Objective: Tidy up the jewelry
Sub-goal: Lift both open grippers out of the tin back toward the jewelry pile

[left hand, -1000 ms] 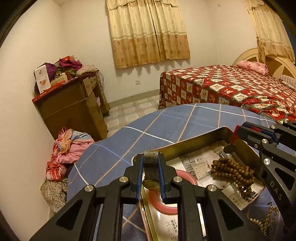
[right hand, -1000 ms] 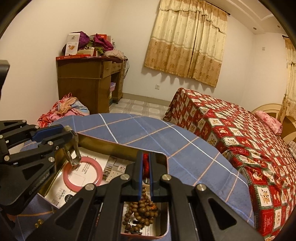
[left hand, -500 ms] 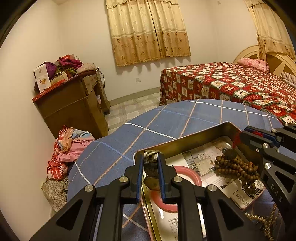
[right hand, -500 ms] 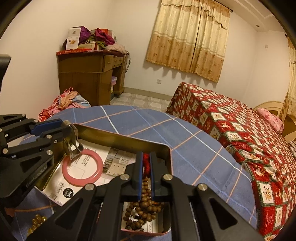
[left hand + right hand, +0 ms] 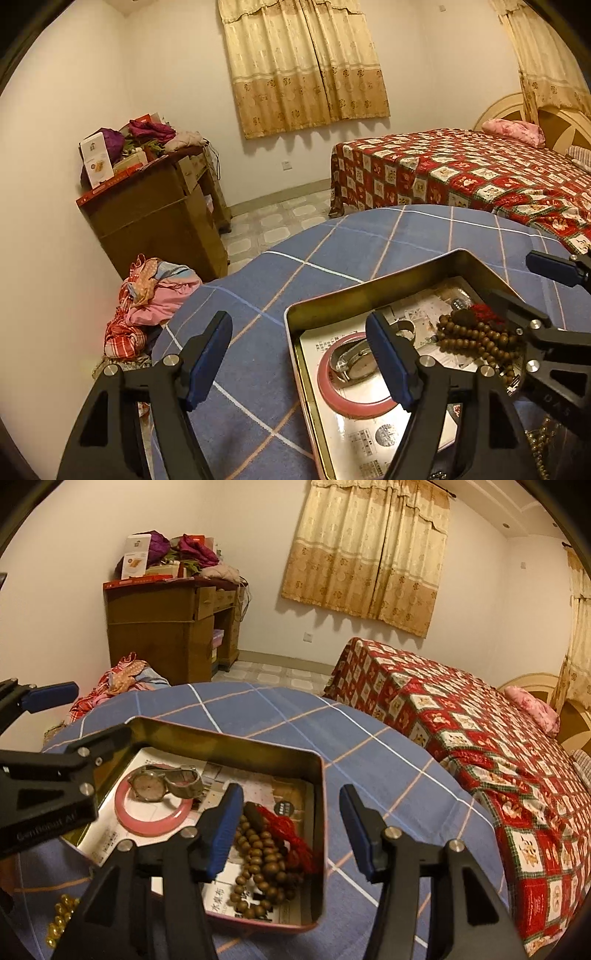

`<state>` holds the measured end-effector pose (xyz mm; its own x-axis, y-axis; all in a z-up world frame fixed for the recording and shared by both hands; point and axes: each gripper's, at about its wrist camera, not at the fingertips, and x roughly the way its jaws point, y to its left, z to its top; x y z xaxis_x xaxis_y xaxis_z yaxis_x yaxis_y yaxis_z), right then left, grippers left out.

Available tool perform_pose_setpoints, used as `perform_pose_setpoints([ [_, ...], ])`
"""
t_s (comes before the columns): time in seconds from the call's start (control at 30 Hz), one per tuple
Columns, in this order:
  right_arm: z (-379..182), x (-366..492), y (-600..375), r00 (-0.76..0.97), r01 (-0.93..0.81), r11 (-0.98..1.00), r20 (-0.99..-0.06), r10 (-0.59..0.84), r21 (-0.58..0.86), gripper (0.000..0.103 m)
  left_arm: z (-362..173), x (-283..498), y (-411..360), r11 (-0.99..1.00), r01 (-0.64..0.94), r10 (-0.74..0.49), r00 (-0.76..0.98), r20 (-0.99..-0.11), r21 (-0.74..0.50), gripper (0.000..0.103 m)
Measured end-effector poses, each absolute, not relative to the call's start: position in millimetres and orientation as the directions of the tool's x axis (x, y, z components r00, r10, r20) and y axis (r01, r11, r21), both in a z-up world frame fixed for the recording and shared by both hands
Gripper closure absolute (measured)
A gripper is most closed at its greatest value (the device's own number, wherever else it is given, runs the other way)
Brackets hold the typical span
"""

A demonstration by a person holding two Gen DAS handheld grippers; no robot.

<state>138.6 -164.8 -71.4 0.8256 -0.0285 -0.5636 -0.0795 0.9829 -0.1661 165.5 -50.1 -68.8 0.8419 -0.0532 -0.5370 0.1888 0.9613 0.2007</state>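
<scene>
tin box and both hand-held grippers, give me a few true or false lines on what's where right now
1. The wristwatch lies inside the tin box, partly on the pink bangle. True.
2. The left hand-held gripper is shut on the wristwatch. False: its jaws are wide apart and hold nothing.
3. The wooden bead string with its red tassel is in the tin box. True.
4. The right hand-held gripper is shut on the beads. False: it is open, above them.
5. The yellow beads are in the tin box. False: they lie outside it on the blue checked cloth.
</scene>
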Motion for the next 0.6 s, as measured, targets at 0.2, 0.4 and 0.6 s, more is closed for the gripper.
perform_pose_setpoints([
  [0.2, -71, 132, -165, 0.824, -0.078, 0.984, -0.566, -0.027, -0.160, 0.046, -70, 163, -48, 0.961, 0.184, -0.045, 0.841, -0.539, 0.206, 0.028],
  [0.4, -71, 126, -163, 0.825, -0.083, 0.984, -0.564, -0.019, -0.155, 0.045, -71, 160, -46, 0.961, 0.185, -0.045, 0.839, -0.542, 0.205, 0.028],
  [0.6, -70, 123, -163, 0.827, -0.083, 0.985, -0.561, -0.016, -0.151, 0.044, -71, 154, -42, 0.961, 0.185, -0.046, 0.839, -0.542, 0.205, 0.028],
])
